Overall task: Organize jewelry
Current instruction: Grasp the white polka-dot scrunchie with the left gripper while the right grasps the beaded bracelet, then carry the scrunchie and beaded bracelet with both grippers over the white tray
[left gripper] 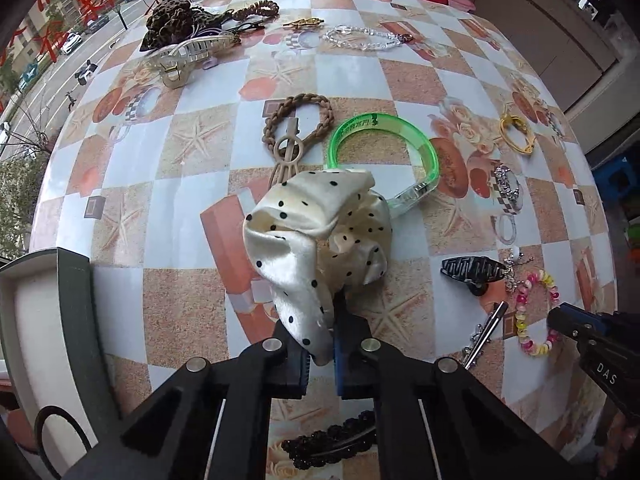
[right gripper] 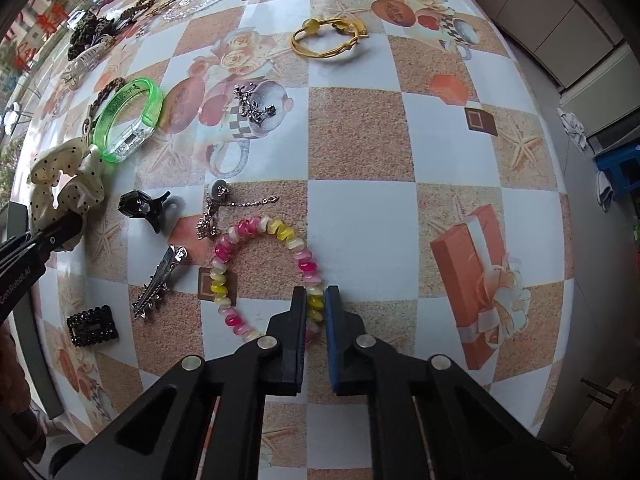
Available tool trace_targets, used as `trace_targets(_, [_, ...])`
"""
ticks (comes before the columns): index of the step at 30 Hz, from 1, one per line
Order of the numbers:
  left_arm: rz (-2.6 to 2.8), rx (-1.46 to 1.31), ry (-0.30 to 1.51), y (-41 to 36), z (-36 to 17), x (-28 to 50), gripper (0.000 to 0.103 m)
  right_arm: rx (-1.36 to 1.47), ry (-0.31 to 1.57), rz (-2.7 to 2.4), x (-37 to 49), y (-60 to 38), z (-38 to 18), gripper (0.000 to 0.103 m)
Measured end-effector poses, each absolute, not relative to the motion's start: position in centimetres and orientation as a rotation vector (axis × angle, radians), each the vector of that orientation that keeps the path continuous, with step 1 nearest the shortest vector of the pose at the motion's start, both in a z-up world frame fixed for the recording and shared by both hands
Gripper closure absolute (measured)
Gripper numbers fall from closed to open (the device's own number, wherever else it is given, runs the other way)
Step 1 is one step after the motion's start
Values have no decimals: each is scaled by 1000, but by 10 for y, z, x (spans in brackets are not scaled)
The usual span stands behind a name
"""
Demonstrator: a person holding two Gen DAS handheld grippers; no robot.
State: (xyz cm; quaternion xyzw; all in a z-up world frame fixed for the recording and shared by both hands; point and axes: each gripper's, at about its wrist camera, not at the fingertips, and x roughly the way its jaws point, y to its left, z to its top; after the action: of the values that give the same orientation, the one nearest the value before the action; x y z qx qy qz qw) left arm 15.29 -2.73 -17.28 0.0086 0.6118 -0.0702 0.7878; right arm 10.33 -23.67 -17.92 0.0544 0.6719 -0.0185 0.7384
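The counter (right gripper: pixel 360 220), covered in a checkered printed cloth, is carrying scattered hair accessories and jewelry, and a grey box with a pale lining (left gripper: pixel 44 304) is sitting at its edge, visible only in the left wrist view. The left tongs (left gripper: pixel 320 344) are clenching a fold of the cream polka-dot scrunchie (left gripper: pixel 320 224), which is lying near the counter's middle, just beside the green bangle (left gripper: pixel 384 152). The right tongs (right gripper: pixel 317 304) are gripping the pink-and-yellow spiral hair tie (right gripper: pixel 264 276) at its near-right arc, with the coil pinched between the pads. To perform this step well, each item should probably be lifted straight up so that the silver chain (right gripper: pixel 224 212) touching the spiral tie is not being dragged along, and the soft scrunchie fold should be checked for slip before carrying it toward the box. The right wrist view is showing the yellow cord bracelet (right gripper: pixel 332 40) clearly and a black rhinestone buckle (right gripper: pixel 92 326); the left wrist view alone is showing a black beaded clip (left gripper: pixel 332 444) beneath the tongs.
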Motion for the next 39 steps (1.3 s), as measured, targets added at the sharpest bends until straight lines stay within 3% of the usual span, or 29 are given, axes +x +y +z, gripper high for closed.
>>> trace_targets(14, [-152,-22,1237,-5,-97,119,91,260,1443,21,98,-253,-134,94])
trace_targets(24, [-108,-65,1219,14,-65,69,91,204,1414,149,79,-245,-95,94])
trace_targets(39, [164,-197,1243,135,-68,-6,91,42,1375,517,96,-79,-61,94])
